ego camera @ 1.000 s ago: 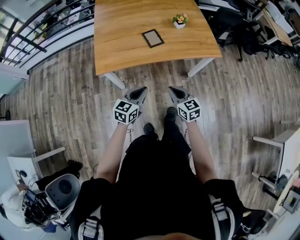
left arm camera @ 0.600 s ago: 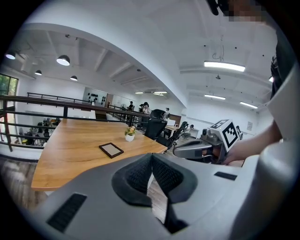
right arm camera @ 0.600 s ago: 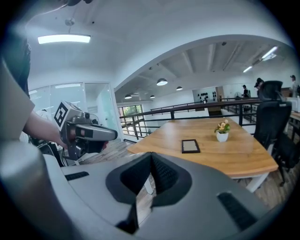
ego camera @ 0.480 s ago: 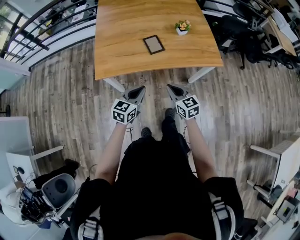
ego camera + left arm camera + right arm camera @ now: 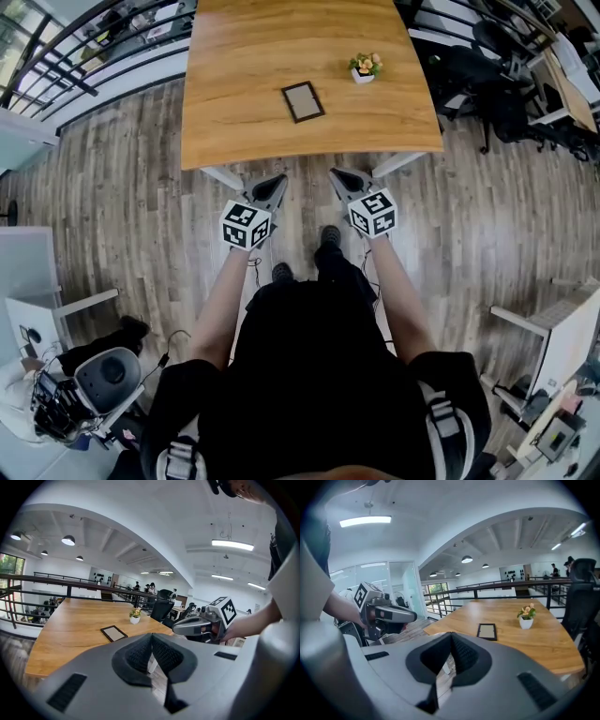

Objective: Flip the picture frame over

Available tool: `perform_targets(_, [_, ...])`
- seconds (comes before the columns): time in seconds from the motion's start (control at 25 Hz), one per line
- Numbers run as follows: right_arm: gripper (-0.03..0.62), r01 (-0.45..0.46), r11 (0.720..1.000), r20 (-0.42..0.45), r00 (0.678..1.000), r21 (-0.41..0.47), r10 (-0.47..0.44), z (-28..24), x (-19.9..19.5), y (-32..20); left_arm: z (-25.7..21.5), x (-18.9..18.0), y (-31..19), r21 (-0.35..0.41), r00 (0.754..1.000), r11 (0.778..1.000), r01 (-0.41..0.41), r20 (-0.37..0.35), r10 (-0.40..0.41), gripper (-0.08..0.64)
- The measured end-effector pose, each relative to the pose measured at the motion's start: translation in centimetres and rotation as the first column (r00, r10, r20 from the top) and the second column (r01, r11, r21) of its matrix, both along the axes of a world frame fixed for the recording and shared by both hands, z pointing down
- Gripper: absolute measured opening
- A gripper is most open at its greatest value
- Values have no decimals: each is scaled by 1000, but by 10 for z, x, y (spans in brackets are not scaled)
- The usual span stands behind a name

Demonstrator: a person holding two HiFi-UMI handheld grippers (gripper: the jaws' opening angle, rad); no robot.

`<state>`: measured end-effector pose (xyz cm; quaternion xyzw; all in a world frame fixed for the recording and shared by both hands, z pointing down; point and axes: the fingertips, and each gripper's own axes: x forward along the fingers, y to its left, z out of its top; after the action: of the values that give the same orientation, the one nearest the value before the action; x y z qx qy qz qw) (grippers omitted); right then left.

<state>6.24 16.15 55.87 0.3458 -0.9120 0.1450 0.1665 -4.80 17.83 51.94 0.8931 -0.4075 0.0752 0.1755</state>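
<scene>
- Picture frame [image 5: 303,101] lies flat on the wooden table [image 5: 234,66], on the table's near half, roughly mid-width.
- Frame has a dark border, with its pale middle facing up.
- Frame's long axis runs from the table's near edge toward its far edge, with the far end skewed slightly left in the head view.
- Small flower pot [image 5: 363,67] stands upright on the table, right of the frame and a bit farther back, apart from it.
- Left gripper [image 5: 278,178] is off the table, over the floor just short of the near edge. Its jaws are pressed together with nothing between them.
- Right gripper [image 5: 336,174] is beside it, also just short of the near edge. Its jaws are closed and empty.
- Both grippers point toward the table, neither touches table or frame.
- Person stands on the wood floor [image 5: 122,187] facing the table.
</scene>
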Motion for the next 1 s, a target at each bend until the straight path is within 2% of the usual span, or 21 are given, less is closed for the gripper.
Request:
perform_targets(0.36, [7,65,998,0,998,0,-65,-6,17,-47,-5,22,-39,-1,998,998,62,-4,-62,20])
perform_targets(0.68, [8,122,992,1,993,-26,-122,5,37,-74,0,43,-60,-19,992,992,124,4,-124,20])
perform_targets(0.84, [8,156,988,-28,987,-20,-156,11,45,-85,1,50,-68,-23,987,987,160,6,-160,20])
perform_targets(1.0, [8,187,982,-11,982,-21,-187,10,45,-92,-1,52,-76,-16,981,981,196,9,-196,20])
